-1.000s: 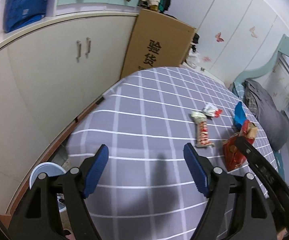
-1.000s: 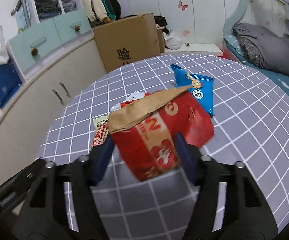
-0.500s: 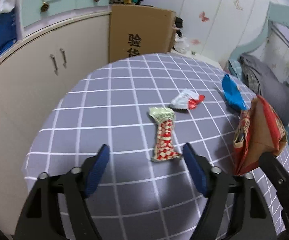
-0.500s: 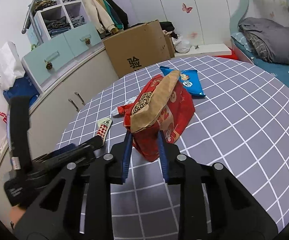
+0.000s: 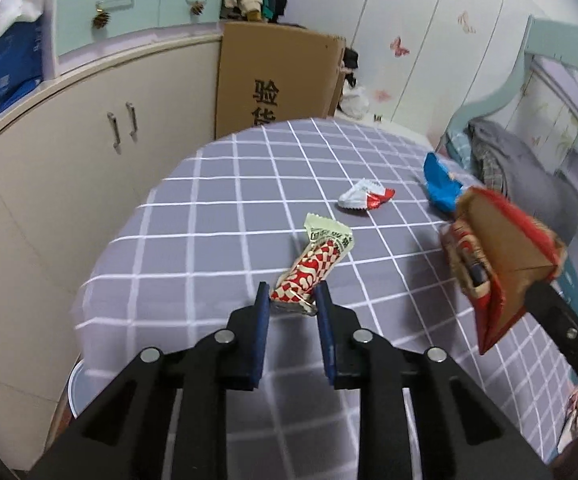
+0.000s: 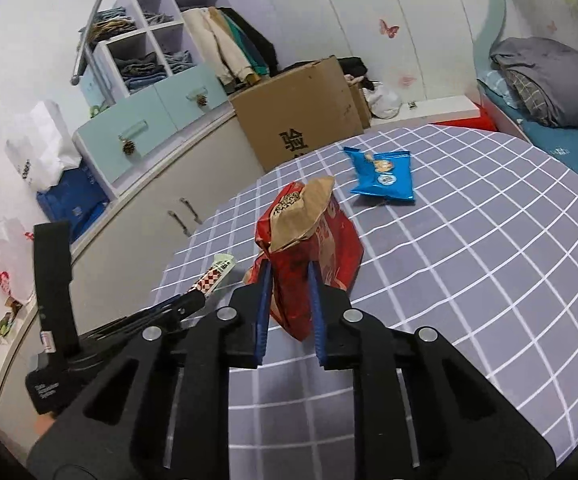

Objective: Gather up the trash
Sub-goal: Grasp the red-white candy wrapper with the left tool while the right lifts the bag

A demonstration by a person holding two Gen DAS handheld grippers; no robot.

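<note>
My left gripper (image 5: pixel 291 295) is shut on the near end of a red-and-white checkered snack wrapper (image 5: pixel 316 261) that lies on the purple grid tablecloth (image 5: pixel 217 216). My right gripper (image 6: pixel 288 273) is shut on a red paper bag with a brown lining (image 6: pixel 309 228), held upright above the table with its mouth open; it also shows in the left wrist view (image 5: pixel 501 256) at the right. A white-and-red wrapper (image 5: pixel 365 199) and a blue snack packet (image 6: pixel 385 176) lie farther out on the table.
A large cardboard box (image 5: pixel 277 80) stands behind the table. White cupboards (image 5: pixel 69 152) run along the left. A bed with grey bedding (image 6: pixel 549 80) is at the right. A pale bucket (image 5: pixel 75 384) sits on the floor below the table's left edge.
My left gripper moved forward to the checkered wrapper and shut on its near end. My right gripper lifted the red bag a little and holds it upright.
</note>
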